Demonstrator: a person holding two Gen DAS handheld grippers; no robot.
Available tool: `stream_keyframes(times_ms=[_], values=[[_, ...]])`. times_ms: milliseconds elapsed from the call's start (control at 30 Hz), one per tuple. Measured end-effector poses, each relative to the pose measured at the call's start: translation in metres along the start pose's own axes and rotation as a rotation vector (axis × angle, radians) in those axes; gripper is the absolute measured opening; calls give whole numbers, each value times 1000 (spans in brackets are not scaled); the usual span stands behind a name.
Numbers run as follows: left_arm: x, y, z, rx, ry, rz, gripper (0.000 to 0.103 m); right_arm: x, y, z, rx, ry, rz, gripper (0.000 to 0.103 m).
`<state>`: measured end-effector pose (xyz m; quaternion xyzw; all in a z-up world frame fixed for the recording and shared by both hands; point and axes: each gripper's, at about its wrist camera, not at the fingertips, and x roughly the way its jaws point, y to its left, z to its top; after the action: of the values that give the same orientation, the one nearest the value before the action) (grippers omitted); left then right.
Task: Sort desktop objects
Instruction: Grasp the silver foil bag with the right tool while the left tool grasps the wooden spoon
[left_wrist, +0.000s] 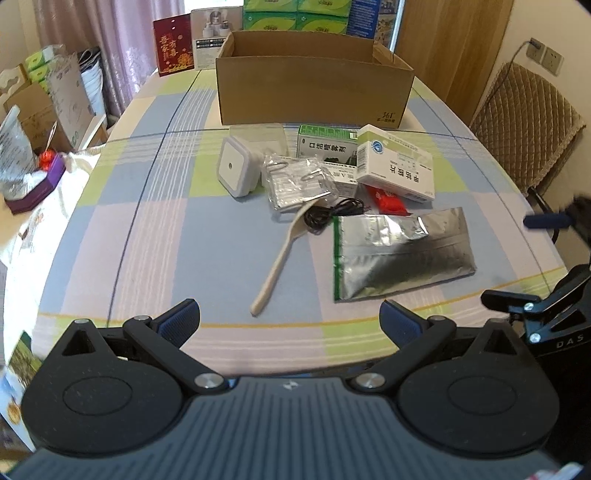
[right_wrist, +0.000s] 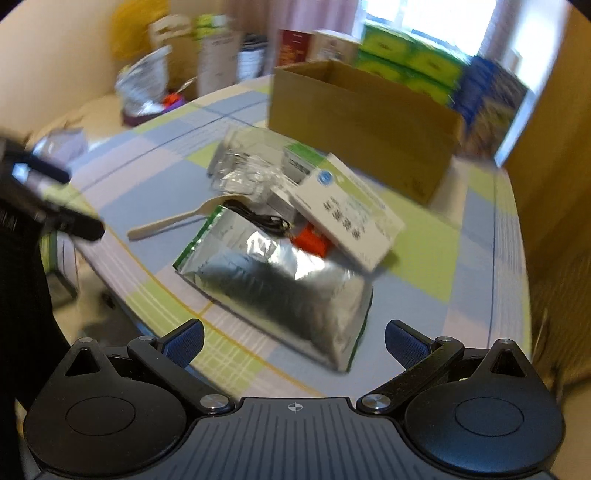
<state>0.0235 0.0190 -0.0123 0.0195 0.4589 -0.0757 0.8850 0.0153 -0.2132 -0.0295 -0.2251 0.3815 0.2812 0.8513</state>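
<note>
A pile of small items lies mid-table: a silver foil pouch (left_wrist: 400, 254) (right_wrist: 280, 288), a cream plastic spoon (left_wrist: 280, 258) (right_wrist: 173, 220), a black cable (left_wrist: 332, 213) (right_wrist: 260, 218), a white medicine box (left_wrist: 397, 164) (right_wrist: 347, 210), a green box (left_wrist: 327, 142), a red packet (left_wrist: 388, 199) (right_wrist: 312, 240), a clear plastic packet (left_wrist: 295, 181) (right_wrist: 240, 173) and a white square night light (left_wrist: 236, 166). Behind them stands an open cardboard box (left_wrist: 314, 92) (right_wrist: 362, 122). My left gripper (left_wrist: 290, 319) hovers open near the table's front edge, short of the spoon. My right gripper (right_wrist: 293, 343) is open just before the pouch.
A checked cloth covers the table (left_wrist: 155, 206) (right_wrist: 443, 258). A quilted chair (left_wrist: 528, 122) stands at the right. Boxes and bags (left_wrist: 48, 103) crowd the left side; green tissue packs (left_wrist: 295, 14) and a red card (left_wrist: 173, 46) stand behind the cardboard box.
</note>
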Motion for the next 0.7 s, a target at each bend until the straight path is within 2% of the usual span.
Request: stream_keyframes(times_ms=[267,467,567,700], values=[[13,7,19,184,6,-27,101,15,21,12,-432,-46,29,101],[30,8,26,265,25,-39,101,45,34,0,-709,-12,40,101],[40,8,28,295,40,-57,101,61,37,-4,-803,7,44,101],[56,7,30,351,62,-96,97,79,37,-1,-863,31,65,101]])
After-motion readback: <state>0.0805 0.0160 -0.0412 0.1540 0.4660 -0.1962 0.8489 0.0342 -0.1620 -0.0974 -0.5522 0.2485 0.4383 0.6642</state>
